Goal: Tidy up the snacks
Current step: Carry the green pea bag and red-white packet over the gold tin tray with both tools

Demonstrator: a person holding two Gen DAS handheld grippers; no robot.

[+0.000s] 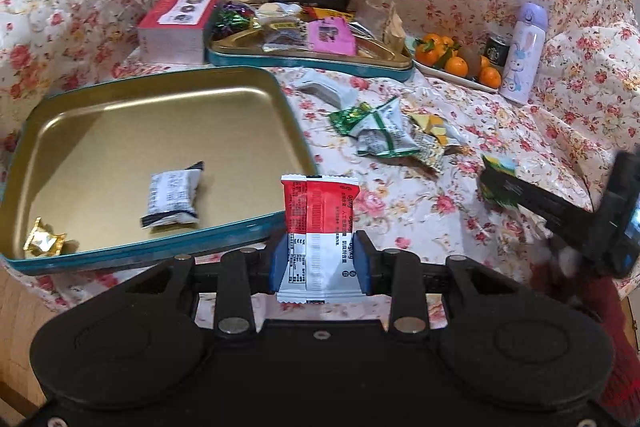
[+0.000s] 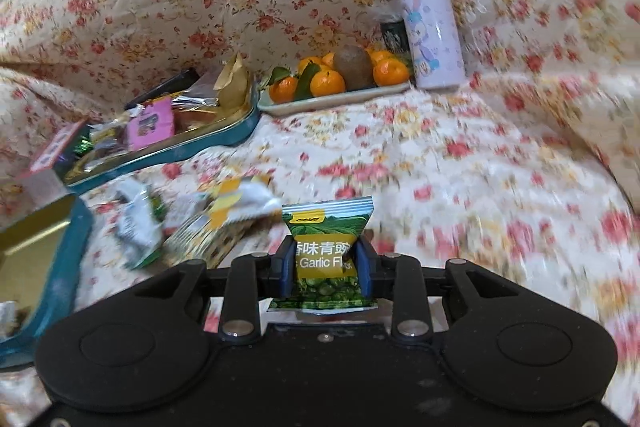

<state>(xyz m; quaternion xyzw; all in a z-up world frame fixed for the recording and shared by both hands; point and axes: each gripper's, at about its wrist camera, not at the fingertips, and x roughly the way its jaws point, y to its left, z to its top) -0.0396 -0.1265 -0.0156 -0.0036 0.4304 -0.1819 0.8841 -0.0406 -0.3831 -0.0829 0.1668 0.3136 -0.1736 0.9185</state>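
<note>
Bottom centre, the left gripper (image 1: 320,259) clamps a red-and-white packet (image 1: 320,219); the right gripper (image 2: 326,267) clamps a green pea packet (image 2: 326,255). Centre left, the gold tray (image 1: 160,95) holds two snacks. Beyond, loose packets (image 1: 384,131) remain: sorting looks barely begun.

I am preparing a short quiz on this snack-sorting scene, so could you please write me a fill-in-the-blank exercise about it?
1. The left gripper holds a red and ____ packet.
2. The right gripper holds a ____ pea packet labelled "Garlic".
3. The near gold tray contains ____ snacks.
4. The purple bottle stands beside a plate of ____.

Missing words: white; green; two; oranges
</note>
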